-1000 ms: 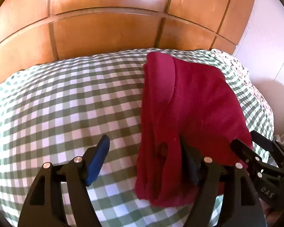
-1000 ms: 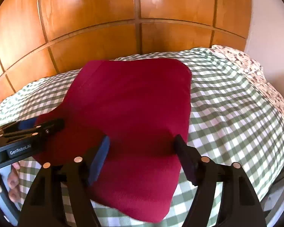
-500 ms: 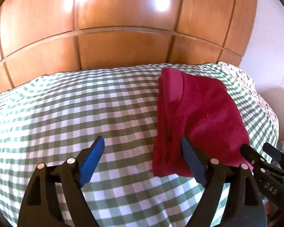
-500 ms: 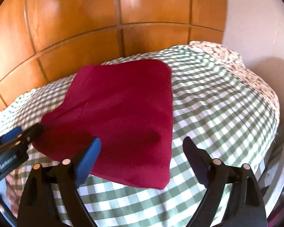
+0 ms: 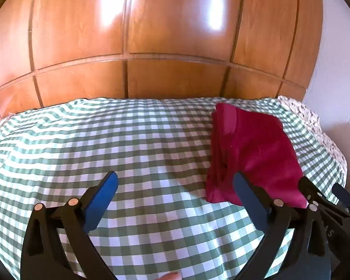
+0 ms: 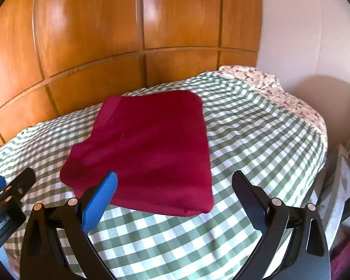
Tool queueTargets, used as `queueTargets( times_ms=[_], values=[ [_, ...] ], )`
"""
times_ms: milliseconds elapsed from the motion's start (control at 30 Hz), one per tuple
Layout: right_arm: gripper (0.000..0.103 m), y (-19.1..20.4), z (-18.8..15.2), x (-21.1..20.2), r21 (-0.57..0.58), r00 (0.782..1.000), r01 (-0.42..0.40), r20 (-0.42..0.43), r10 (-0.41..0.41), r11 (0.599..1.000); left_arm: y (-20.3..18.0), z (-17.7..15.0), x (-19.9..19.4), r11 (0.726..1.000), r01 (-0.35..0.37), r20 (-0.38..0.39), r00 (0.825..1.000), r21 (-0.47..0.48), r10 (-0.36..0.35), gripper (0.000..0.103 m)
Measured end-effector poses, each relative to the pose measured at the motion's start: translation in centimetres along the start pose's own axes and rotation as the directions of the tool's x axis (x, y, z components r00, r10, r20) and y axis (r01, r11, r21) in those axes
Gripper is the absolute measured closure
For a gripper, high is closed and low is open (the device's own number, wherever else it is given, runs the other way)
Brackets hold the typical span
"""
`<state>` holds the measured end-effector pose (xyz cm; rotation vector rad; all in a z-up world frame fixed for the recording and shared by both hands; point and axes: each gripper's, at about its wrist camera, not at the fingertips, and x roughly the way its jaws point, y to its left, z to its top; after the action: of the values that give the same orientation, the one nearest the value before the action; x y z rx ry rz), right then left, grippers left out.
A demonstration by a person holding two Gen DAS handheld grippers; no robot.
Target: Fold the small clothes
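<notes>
A dark red folded garment (image 6: pixel 147 149) lies flat on the green-and-white checked bed (image 6: pixel 256 140). In the left wrist view the garment (image 5: pixel 252 154) sits to the right, its layered edge facing left. My left gripper (image 5: pixel 175 179) hangs over bare sheet just left of the garment, its jaws opening wide with nothing between them. My right gripper (image 6: pixel 175 177) is drawn back at the garment's near edge, jaws opening, pads off the cloth. Each view catches the other gripper: the right gripper (image 5: pixel 326 200) and the left gripper (image 6: pixel 9 193).
A glossy wooden panelled wall (image 5: pixel 151 46) rises behind the bed. A white wall (image 6: pixel 303 35) stands on the right. Floral bedding (image 6: pixel 280 93) lies along the bed's right edge, and grey cloth (image 6: pixel 336 186) hangs beside the bed. A fingertip (image 5: pixel 170 276) shows at the bottom.
Both grippers let go of the red garment, opened wider, and pulled back and up from it. The left one also shifted left onto bare sheet. The garment stays folded on the bed.
</notes>
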<state>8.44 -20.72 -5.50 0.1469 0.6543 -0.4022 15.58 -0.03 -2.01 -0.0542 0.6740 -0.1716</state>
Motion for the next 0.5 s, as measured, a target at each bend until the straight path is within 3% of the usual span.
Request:
queueTargets(
  times_ms=[500],
  values=[
    [0.005, -0.2, -0.5, -1.0, 0.016, 1.0, -0.002, 0.01, 0.002, 1.0, -0.7, -0.3, -1.5, 1.0, -0.016, 0.023, 1.0, 0.016, 0.015, 0.003]
  ],
)
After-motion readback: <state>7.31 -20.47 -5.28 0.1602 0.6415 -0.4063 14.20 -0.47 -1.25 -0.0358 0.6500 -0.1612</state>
